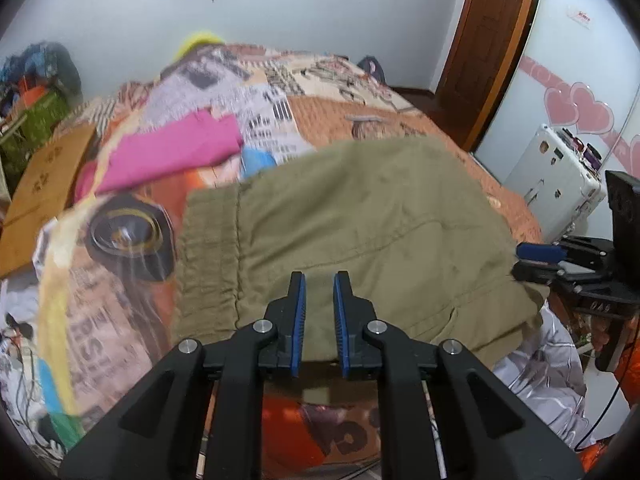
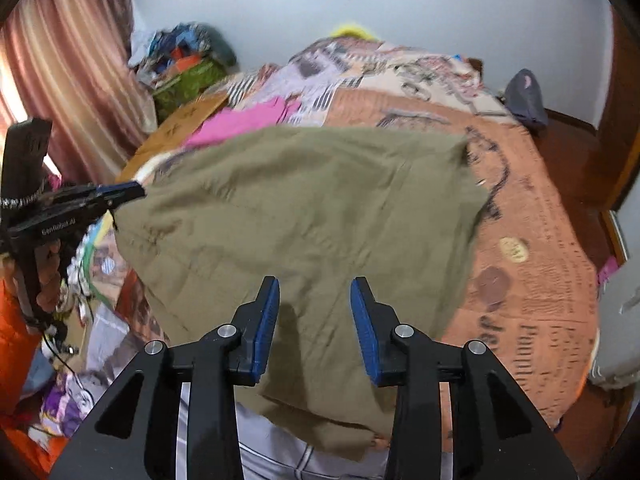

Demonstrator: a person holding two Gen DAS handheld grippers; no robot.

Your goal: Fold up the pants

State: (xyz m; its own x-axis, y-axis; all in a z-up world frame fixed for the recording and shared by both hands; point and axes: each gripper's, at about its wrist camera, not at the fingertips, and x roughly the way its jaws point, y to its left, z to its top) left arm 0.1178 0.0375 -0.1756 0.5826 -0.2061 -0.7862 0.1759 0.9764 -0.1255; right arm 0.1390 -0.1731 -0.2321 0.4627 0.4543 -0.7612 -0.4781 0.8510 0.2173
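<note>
Left gripper (image 1: 320, 280): jaws slightly apart, nothing pinched.
Right gripper (image 2: 315, 286): jaws apart, empty.
Pants (image 1: 360, 220): folded on the bed (image 2: 540, 272), just beyond both sets of tips.
Advice: pull both tools clear without snagging the cloth.
Left view only: waistband, left of its tips.
Right view only: hem corner, beyond and right of its tips.

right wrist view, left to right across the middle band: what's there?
Curtain → left gripper poking in from the edge → olive pants spread on the bed → bare orange bedspread → wooden door at the far right edge.
</note>
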